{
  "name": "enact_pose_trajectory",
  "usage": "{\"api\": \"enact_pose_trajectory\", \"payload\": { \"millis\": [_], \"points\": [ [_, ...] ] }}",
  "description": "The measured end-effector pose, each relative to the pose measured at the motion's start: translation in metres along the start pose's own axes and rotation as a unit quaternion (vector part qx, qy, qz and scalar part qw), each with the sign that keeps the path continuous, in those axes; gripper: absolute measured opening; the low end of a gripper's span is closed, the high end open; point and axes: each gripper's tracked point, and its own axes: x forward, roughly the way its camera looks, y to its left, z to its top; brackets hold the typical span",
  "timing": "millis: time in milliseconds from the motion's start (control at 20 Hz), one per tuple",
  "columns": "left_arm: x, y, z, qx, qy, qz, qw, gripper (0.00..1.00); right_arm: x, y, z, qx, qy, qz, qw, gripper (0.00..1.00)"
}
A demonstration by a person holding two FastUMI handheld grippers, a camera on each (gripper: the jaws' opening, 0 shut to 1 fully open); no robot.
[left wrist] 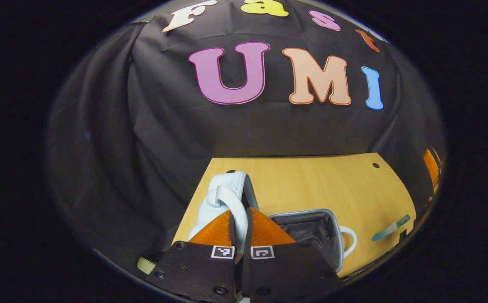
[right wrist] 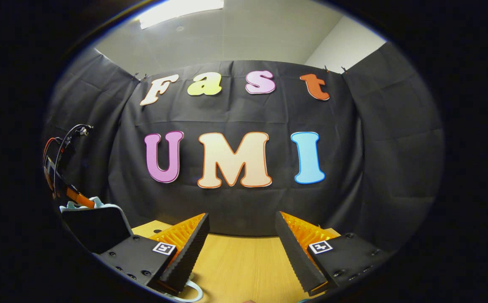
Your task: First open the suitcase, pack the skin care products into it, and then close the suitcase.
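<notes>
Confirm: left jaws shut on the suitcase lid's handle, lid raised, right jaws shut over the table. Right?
One thing is off: the right gripper is open, its jaws wide apart over the wooden table, as the right gripper view shows. The rest holds: in the left gripper view the left gripper is shut on the pale handle of the raised lid of the suitcase.

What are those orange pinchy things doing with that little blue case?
The left tool is shut on the pale blue lid of a small suitcase, holding it raised so the dark lining inside shows. The case sits on a wooden table. A teal tube lies on the table beside the case, not packed yet. The right tool is open, holds nothing and hangs above the table.
</notes>
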Motion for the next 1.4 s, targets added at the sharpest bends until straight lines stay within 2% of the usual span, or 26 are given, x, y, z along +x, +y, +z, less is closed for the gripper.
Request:
{"api": "enact_pose_trajectory", "payload": {
  "millis": [100, 350, 700, 850, 900, 1100, 1350, 1400],
  "points": [
    [0.006, 0.017, 0.0, -0.014, -0.007, 0.004, 1.0, 0.0, 0.002, 0.013, 0.0, -0.007, 0.001, 0.007, 1.0, 1.0],
    [0.022, 0.062, -0.012, -0.024, -0.006, 0.045, 0.999, 0.0, 0.008, 0.032, 0.006, -0.027, -0.006, 0.019, 0.999, 1.0],
    [0.047, 0.117, -0.037, -0.058, 0.005, 0.082, 0.995, 0.0, 0.016, 0.037, 0.0, -0.035, 0.001, 0.015, 0.999, 0.98],
    [0.06, 0.154, -0.052, -0.059, 0.005, 0.117, 0.991, 0.0, 0.016, 0.041, 0.0, -0.036, 0.004, 0.015, 0.999, 1.0],
    [0.062, 0.163, -0.06, -0.067, 0.012, 0.118, 0.991, 0.0, 0.017, 0.042, -0.002, -0.038, 0.005, 0.016, 0.999, 1.0],
    [0.088, 0.18, -0.099, -0.104, 0.044, 0.123, 0.986, 0.0, 0.018, 0.045, -0.005, -0.043, 0.011, 0.018, 0.999, 0.99],
    [0.112, 0.185, -0.138, -0.152, 0.073, 0.152, 0.974, 0.01, 0.019, 0.043, -0.006, -0.053, 0.016, 0.019, 0.998, 1.0],
    [0.109, 0.187, -0.139, -0.16, 0.069, 0.167, 0.971, 0.08, 0.019, 0.041, -0.007, -0.054, 0.018, 0.018, 0.998, 1.0]
  ]
}}
